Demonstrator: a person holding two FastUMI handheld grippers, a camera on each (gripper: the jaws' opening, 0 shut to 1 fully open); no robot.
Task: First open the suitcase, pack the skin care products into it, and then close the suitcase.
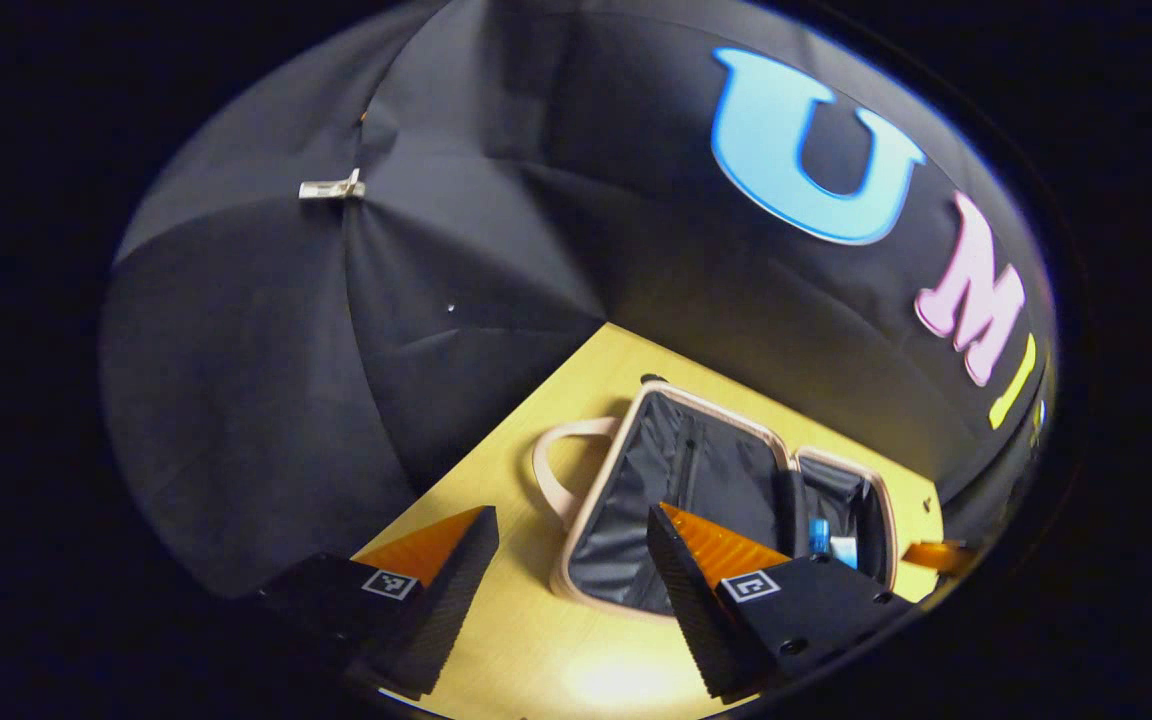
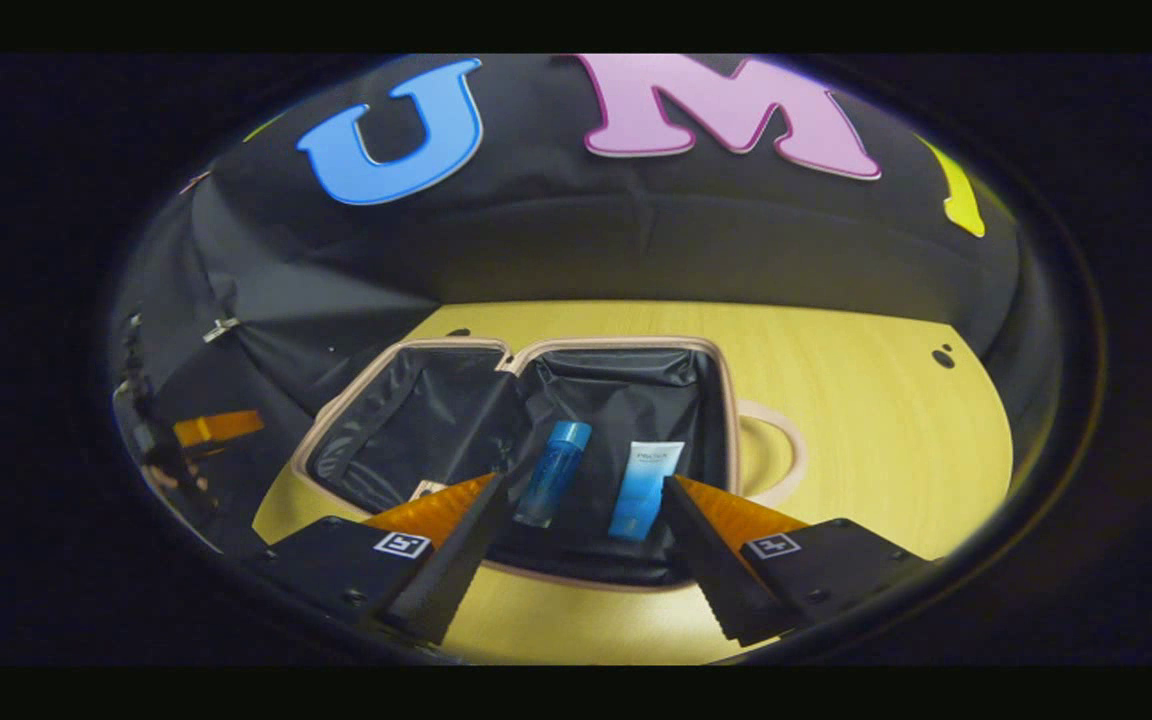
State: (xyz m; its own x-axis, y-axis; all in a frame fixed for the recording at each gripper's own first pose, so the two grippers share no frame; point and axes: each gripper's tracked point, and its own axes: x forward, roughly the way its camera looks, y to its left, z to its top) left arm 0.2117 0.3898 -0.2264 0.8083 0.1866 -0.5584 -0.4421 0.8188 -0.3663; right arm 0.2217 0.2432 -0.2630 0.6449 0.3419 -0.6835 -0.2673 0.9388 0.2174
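Note:
The pink-rimmed suitcase (image 2: 416, 430) lies open flat on the yellow table, both black-lined halves up. In its right half lie a blue bottle (image 2: 553, 470) and a white-and-blue tube (image 2: 646, 490), side by side. My right gripper (image 2: 584, 500) hovers open over that half's near edge, holding nothing. In the left gripper view the suitcase (image 1: 636, 540) is ahead, with the bottle (image 1: 818, 535) and tube (image 1: 844, 548) in its far half. My left gripper (image 1: 576, 560) is open and empty, low over the table by the suitcase's near rim. The left gripper's orange finger (image 2: 216, 428) shows beyond the suitcase's left side.
The suitcase's loop handle (image 2: 766, 450) lies on the wooden table (image 2: 856, 420) to the right of the case; the handle (image 1: 561, 470) also shows in the left gripper view. Black cloth walls, held by a metal clip (image 1: 331, 188), close in behind the table. Two small holes (image 2: 941, 357) mark the tabletop.

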